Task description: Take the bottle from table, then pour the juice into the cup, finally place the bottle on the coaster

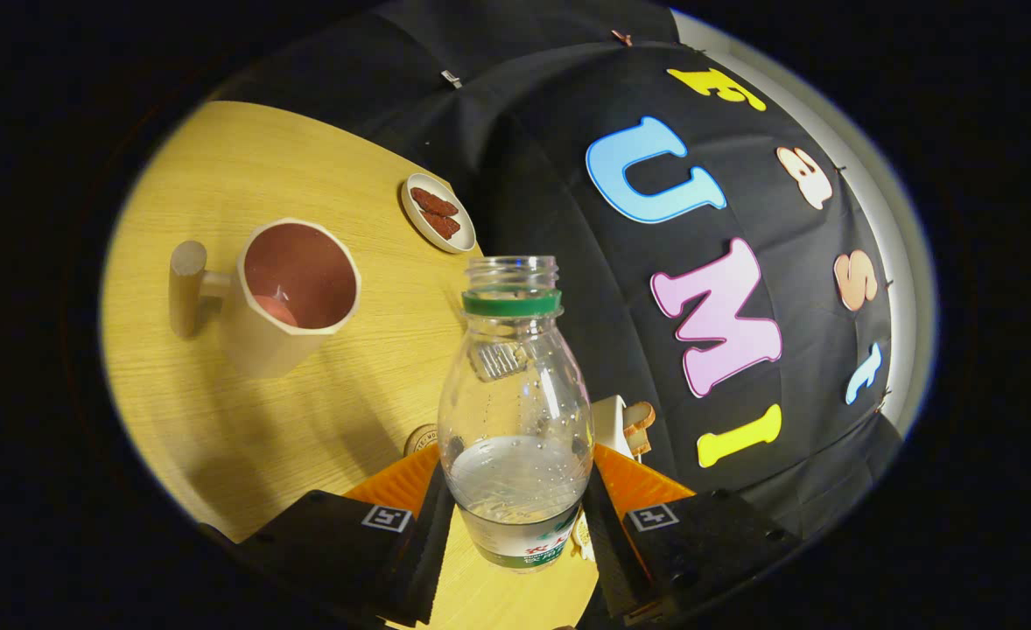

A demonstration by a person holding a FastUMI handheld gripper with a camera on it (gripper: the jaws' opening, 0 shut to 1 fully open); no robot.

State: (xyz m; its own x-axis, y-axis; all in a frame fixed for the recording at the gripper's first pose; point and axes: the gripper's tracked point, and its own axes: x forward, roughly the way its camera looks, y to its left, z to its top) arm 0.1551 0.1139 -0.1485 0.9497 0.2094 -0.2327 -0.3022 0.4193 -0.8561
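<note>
A clear plastic bottle with a green neck ring and no cap stands between my fingers, and my gripper is shut on its lower body. Clear liquid fills roughly its lower third. Beyond the fingers to the left, a beige cup with a pink inside and a wooden handle stands on the wooden table, its mouth apart from the bottle's mouth. The table and cup look slanted against the bottle. A round coaster peeks out just behind my left finger, mostly hidden.
A small white plate with dark red pieces lies near the table's far edge, beyond the cup. A small white object with a toast-like piece sits right of the bottle by the black cloth wall.
</note>
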